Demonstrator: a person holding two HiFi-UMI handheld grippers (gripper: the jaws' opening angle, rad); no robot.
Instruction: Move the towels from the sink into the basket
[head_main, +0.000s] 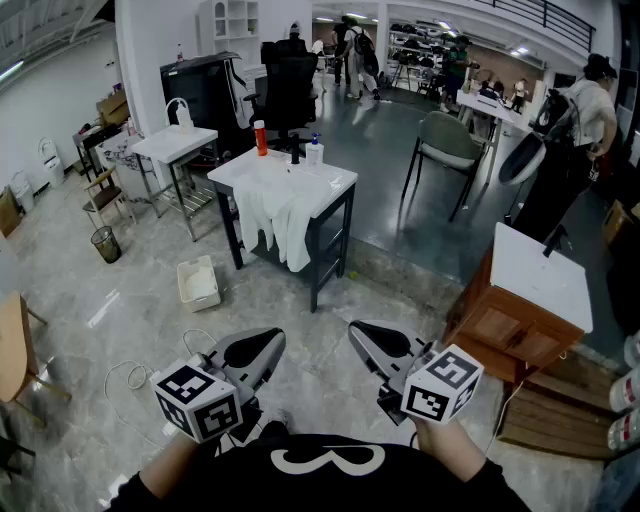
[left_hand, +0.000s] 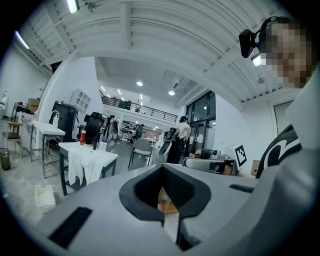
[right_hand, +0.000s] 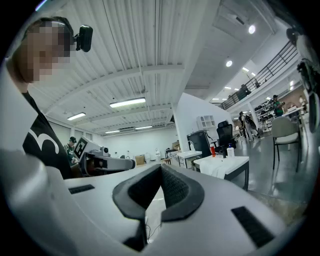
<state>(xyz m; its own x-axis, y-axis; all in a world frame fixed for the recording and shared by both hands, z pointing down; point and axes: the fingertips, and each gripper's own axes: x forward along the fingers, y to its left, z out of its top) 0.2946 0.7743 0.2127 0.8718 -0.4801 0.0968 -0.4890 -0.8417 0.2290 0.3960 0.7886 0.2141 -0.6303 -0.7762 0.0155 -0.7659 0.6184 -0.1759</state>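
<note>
Several white towels (head_main: 275, 218) hang over the front edge of the white sink table (head_main: 335, 185), a few steps ahead of me in the head view. On the floor to its left sits a small white basket (head_main: 198, 283). My left gripper (head_main: 268, 347) and right gripper (head_main: 362, 338) are held low, close to my body, both shut and empty, far from the sink. The left gripper view shows the towels (left_hand: 84, 167) and the basket (left_hand: 44, 196) beyond the left gripper (left_hand: 170, 216). The right gripper view shows the towels (right_hand: 220, 170) at right, past the right gripper (right_hand: 152, 213).
A red bottle (head_main: 260, 137), a black tap (head_main: 295, 150) and a white bottle (head_main: 315, 151) stand on the sink table. Another white table (head_main: 175, 143) and a bin (head_main: 105, 243) are at left. A wooden cabinet (head_main: 525, 300) stands at right, a green chair (head_main: 445, 142) behind, people further back.
</note>
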